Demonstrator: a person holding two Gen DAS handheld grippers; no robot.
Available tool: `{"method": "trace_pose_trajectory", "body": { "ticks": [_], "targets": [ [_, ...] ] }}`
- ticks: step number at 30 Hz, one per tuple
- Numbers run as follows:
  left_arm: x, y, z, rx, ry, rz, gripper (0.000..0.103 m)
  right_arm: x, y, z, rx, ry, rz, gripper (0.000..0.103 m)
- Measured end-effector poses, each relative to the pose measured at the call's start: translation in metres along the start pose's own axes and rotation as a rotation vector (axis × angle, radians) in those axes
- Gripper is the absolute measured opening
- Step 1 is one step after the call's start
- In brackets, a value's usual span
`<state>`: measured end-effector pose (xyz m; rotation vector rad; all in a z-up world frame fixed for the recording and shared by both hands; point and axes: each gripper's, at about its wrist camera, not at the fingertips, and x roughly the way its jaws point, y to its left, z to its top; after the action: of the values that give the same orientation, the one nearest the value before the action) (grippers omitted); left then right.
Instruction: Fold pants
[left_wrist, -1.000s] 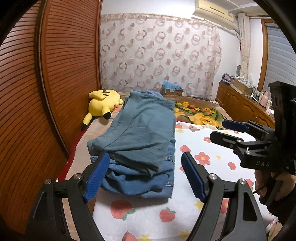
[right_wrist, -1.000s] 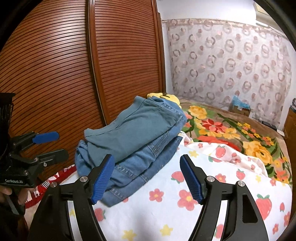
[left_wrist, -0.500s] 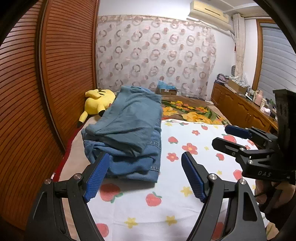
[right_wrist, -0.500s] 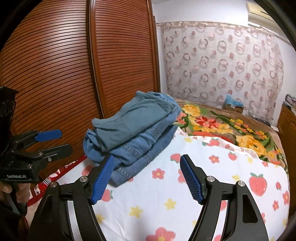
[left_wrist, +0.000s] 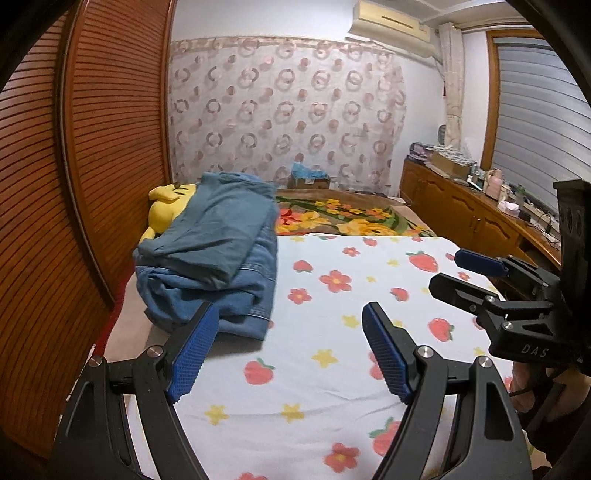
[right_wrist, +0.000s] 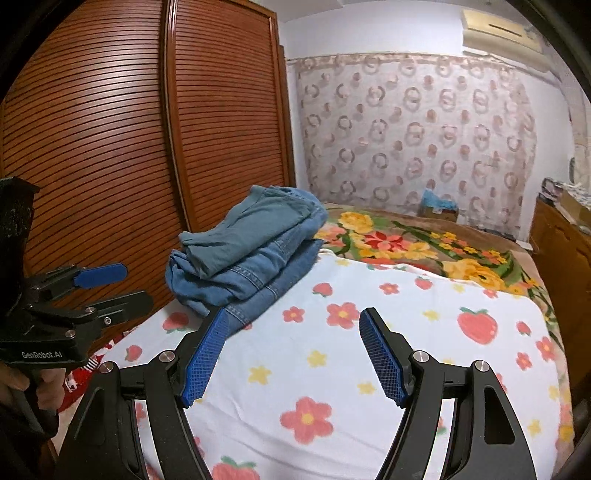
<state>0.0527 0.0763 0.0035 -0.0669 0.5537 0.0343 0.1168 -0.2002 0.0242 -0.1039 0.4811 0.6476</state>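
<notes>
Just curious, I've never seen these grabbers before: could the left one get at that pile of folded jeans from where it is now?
Probably yes. The left gripper is open and empty, the folded jeans lie just ahead of its left finger, and nothing stands between them.

A bedroom. A slatted wooden wardrobe (right_wrist: 110, 147) fills the left wall. A ring-patterned curtain (left_wrist: 288, 110) covers the far wall, an air conditioner (left_wrist: 391, 20) above. A wooden cabinet (left_wrist: 461, 210) lines the right, beside a shuttered window (left_wrist: 535, 110).
</notes>
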Motion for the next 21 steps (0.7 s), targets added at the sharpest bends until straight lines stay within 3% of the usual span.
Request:
{"method": "trace_pose_trajectory", "body": {
  "ticks": [7, 12, 21],
  "targets": [
    [-0.016, -0.031, -0.003, 0.041, -0.014, -0.020, 0.081, -0.046, -0.001, -0.013, 0.026, -0.027, -0.051, 0.076],
    [-0.020, -0.045, 0.000, 0.058, -0.024, -0.039, 0.081, -0.074, -0.004, -0.019, 0.047, -0.056, -0.101, 0.084],
    [-0.021, -0.067, -0.002, 0.078, -0.025, -0.077, 0.081, -0.088, 0.000, -0.034, 0.102, -0.051, -0.161, 0.086]
  ]
}}
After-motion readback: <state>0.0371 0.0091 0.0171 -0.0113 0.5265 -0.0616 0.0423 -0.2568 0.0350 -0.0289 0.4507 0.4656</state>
